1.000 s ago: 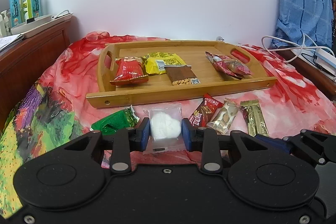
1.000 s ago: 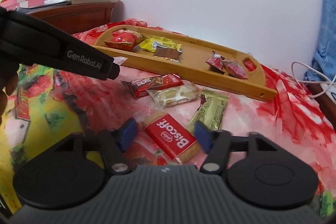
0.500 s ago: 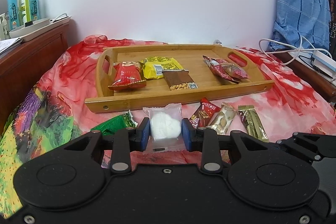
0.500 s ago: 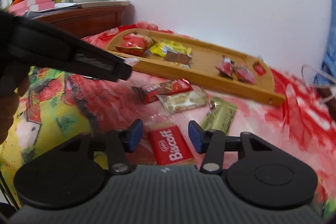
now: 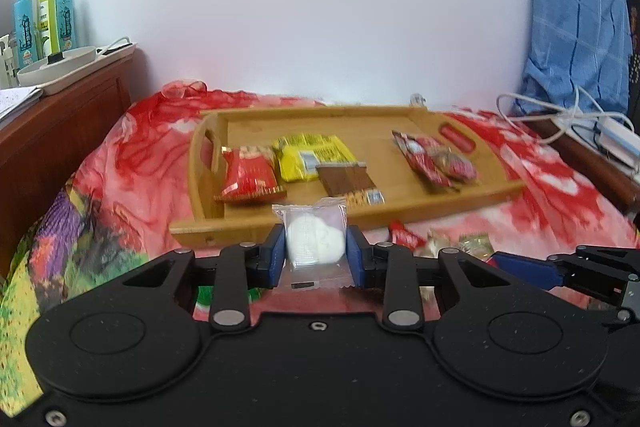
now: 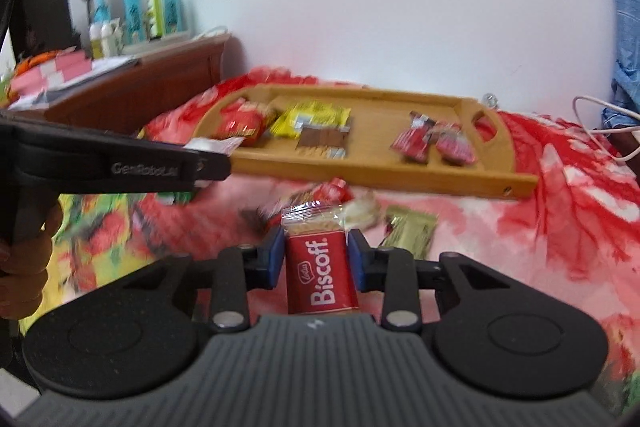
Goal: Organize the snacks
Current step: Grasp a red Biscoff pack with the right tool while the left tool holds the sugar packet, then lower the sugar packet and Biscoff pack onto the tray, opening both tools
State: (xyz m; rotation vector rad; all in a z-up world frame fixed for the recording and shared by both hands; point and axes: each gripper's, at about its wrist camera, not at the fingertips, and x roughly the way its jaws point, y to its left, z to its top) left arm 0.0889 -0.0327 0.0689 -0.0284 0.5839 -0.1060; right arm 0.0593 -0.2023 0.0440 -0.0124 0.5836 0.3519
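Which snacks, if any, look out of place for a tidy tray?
Several packets still lie loose on the bedspread in front of the wooden tray, among them a gold packet. The right gripper holds a Biscoff packet; the left gripper holds a clear-wrapped white snack. Nothing looks spilled or torn.
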